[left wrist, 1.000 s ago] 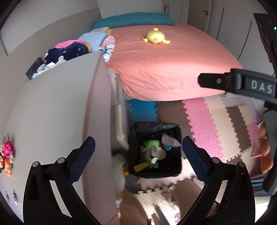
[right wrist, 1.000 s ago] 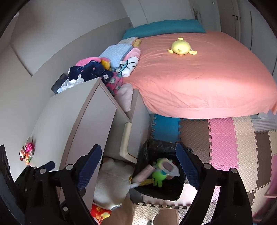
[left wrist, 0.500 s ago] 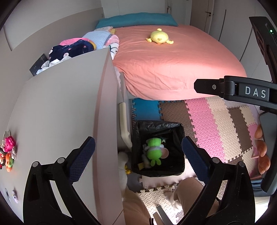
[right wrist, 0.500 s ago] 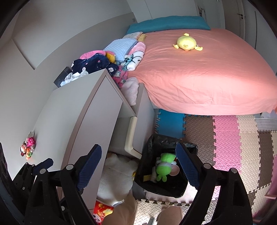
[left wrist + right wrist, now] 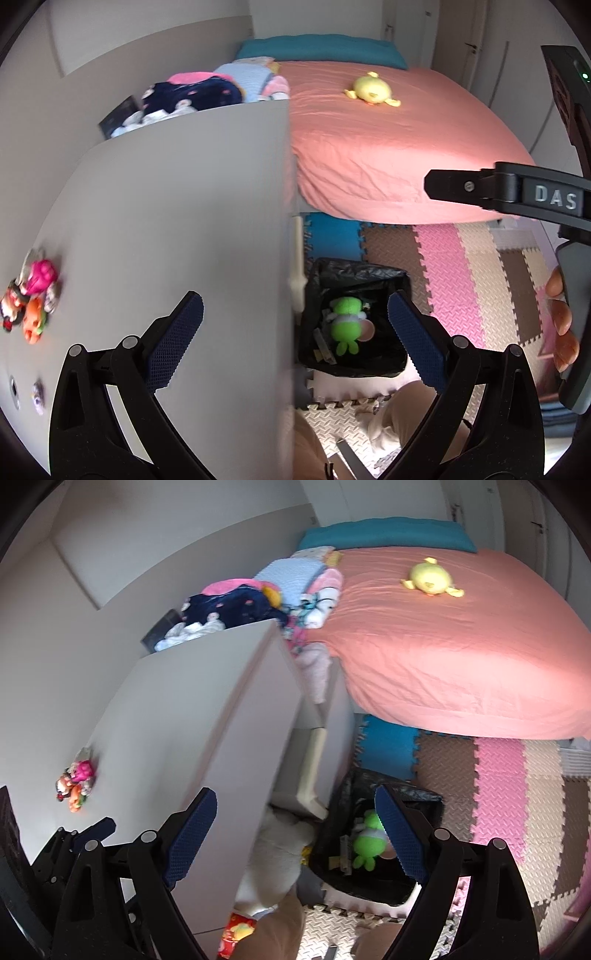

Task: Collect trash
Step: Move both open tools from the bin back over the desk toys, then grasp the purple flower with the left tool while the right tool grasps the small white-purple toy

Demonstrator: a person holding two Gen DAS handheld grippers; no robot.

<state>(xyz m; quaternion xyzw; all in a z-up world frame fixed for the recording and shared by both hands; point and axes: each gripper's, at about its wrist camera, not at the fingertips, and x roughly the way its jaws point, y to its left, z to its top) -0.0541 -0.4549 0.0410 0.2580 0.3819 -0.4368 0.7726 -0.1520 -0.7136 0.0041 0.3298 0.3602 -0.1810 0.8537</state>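
Observation:
A black-lined trash bin point(image 5: 388, 275) stands on the foam floor mat beside a white dresser point(image 5: 177, 229); it shows in the right wrist view too point(image 5: 421, 799). Inside lie a green plush toy point(image 5: 347, 319) point(image 5: 367, 843) and bits of trash. My left gripper point(image 5: 295, 332) is open and empty, high above the dresser edge and the bin. My right gripper point(image 5: 295, 834) is open and empty, also high above the bin. Its body shows at the right of the left wrist view point(image 5: 509, 190). Small colourful toys point(image 5: 31, 299) point(image 5: 75, 784) lie on the dresser top.
A bed with a salmon sheet point(image 5: 388, 147) holds a yellow plush point(image 5: 371, 88). Clothes point(image 5: 192, 96) are piled behind the dresser. A white plush point(image 5: 280, 856) lies on the floor between dresser and bin. Coloured foam tiles point(image 5: 461, 266) cover the floor.
Both grippers have shifted left toward the dresser top. The loose items seen falling into the bin a second ago have settled; the green plush lies on top.

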